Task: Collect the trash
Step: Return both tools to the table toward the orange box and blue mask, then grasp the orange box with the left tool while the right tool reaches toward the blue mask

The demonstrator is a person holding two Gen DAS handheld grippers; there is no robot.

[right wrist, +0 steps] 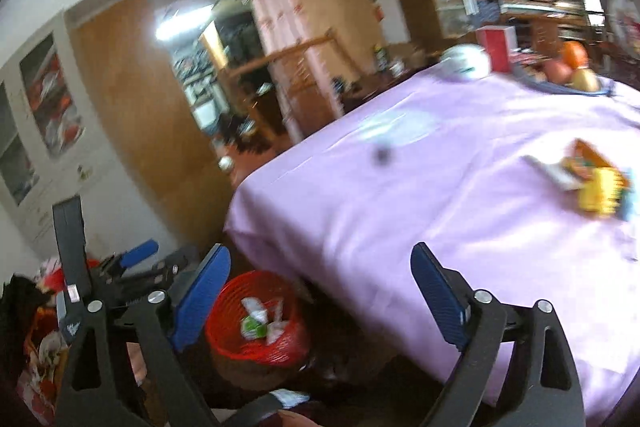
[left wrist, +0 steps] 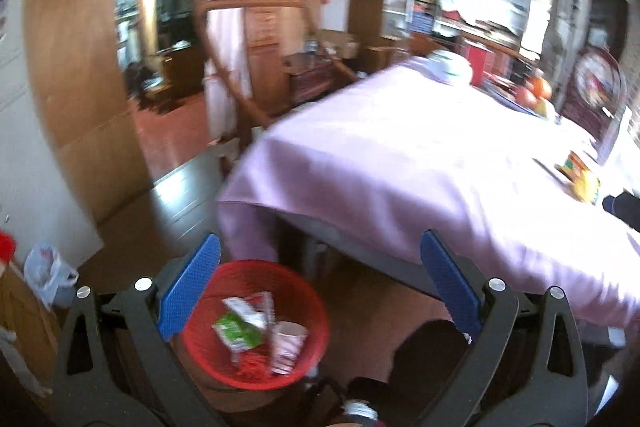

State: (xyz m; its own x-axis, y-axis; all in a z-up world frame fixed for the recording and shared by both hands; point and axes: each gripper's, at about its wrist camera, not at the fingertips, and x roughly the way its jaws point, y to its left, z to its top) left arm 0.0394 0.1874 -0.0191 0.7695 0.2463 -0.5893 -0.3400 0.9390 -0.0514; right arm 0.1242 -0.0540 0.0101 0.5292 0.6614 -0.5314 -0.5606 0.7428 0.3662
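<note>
A red mesh trash basket (left wrist: 308, 291) stands on the floor beside the table corner and holds several wrappers (left wrist: 240, 327); it also shows in the right wrist view (right wrist: 228, 343). My left gripper (left wrist: 320, 291) is open and empty, just above the basket. My right gripper (right wrist: 320, 295) is open and empty, over the table's near corner. Colourful snack wrappers (right wrist: 596, 183) lie on the lilac tablecloth (right wrist: 400, 207), far right; they also show in the left wrist view (left wrist: 578, 179). A small dark scrap (right wrist: 382, 155) lies mid-table. The left gripper (right wrist: 132, 267) shows at the lower left of the right wrist view.
A white helmet-like object (right wrist: 466, 61), a red box (right wrist: 494, 45) and a fruit bowl (right wrist: 572, 71) sit at the table's far end. A wooden chair (left wrist: 240, 67) stands beyond the table. A plastic bag (left wrist: 48, 271) lies on the floor at left.
</note>
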